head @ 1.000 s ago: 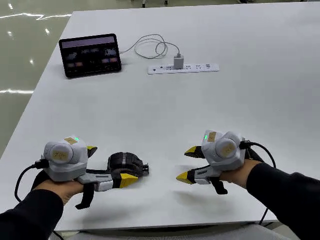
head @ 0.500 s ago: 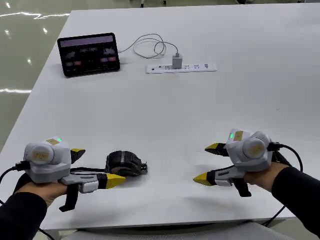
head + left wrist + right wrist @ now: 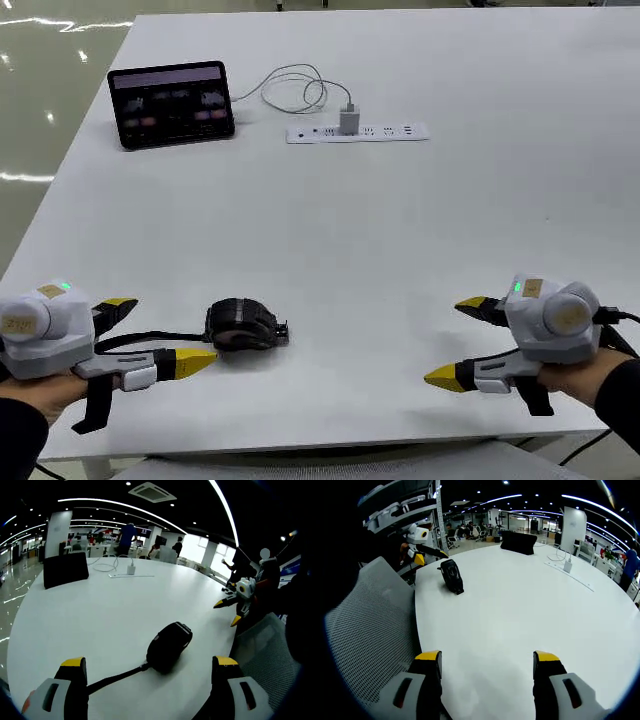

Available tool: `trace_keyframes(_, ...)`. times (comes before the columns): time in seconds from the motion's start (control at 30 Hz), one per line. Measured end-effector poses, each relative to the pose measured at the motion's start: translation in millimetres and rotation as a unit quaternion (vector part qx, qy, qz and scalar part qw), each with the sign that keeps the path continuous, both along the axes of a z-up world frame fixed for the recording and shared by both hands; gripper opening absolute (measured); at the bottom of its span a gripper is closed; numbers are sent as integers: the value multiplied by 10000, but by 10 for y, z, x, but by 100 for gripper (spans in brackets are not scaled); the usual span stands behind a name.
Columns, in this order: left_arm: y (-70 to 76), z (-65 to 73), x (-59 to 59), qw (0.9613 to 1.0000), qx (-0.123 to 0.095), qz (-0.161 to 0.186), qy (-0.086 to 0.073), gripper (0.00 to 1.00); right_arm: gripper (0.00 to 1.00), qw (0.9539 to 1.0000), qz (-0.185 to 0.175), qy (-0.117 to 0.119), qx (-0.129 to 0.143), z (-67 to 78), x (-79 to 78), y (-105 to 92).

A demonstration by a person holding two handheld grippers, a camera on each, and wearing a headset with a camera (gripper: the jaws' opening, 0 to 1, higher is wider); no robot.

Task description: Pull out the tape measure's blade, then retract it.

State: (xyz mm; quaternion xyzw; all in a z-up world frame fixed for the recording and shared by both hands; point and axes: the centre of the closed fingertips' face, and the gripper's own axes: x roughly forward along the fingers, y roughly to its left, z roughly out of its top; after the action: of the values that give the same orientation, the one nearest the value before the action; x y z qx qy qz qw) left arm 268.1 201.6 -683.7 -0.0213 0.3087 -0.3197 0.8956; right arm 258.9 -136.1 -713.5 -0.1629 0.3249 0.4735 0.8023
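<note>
The black tape measure (image 3: 243, 326) lies on the white table (image 3: 380, 230) near its front edge, blade wound in, its black wrist strap (image 3: 140, 340) trailing left. My left gripper (image 3: 160, 332) is open just left of it, the jaws either side of the strap and clear of the case. In the left gripper view the tape measure (image 3: 169, 646) sits a little ahead of the open left gripper (image 3: 150, 662). My right gripper (image 3: 455, 340) is open far to the right with nothing in it. Its own view shows the right gripper (image 3: 486, 656) over bare table and the tape measure (image 3: 452, 576) far off.
A dark tablet (image 3: 171, 104) stands at the back left. A white power strip (image 3: 357, 132) with a charger and a coiled cable (image 3: 300, 92) lies behind the middle. A grey mesh chair (image 3: 370, 620) sits at the table's front edge.
Both grippers have drawn apart: the left one backed off to the left, away from the tape measure, and the right one moved further right. The tape measure has stayed put.
</note>
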Motion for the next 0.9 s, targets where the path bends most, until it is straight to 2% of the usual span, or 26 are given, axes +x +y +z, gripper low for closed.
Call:
trace_keyframes(0.13,30,-6,-72,9997,190,-122,-14,100,78,9998,-197,-3,-4,-6,-18,-156)
trace_keyframes(0.2,33,-26,-126,9995,250,-208,50,100,80,9996,-288,-32,-31,-3,-28,-241)
trace_keyframes(0.5,156,1,-180,9997,189,-100,111,100,85,9985,-535,-13,-146,45,-112,-577)
trace_keyframes(0.6,196,-18,-210,9997,171,-47,194,100,89,9980,-630,29,-99,99,-157,-606)
trace_keyframes(0.67,217,-19,-223,9996,200,-44,182,100,92,9976,-678,33,-96,114,-167,-628)
trace_keyframes(0.77,234,-12,-231,9996,208,-36,201,100,100,9967,-798,-69,-117,117,-131,-700)
trace_keyframes(0.9,249,13,-230,9997,186,-15,170,100,100,9962,-866,-20,-124,104,-139,-726)
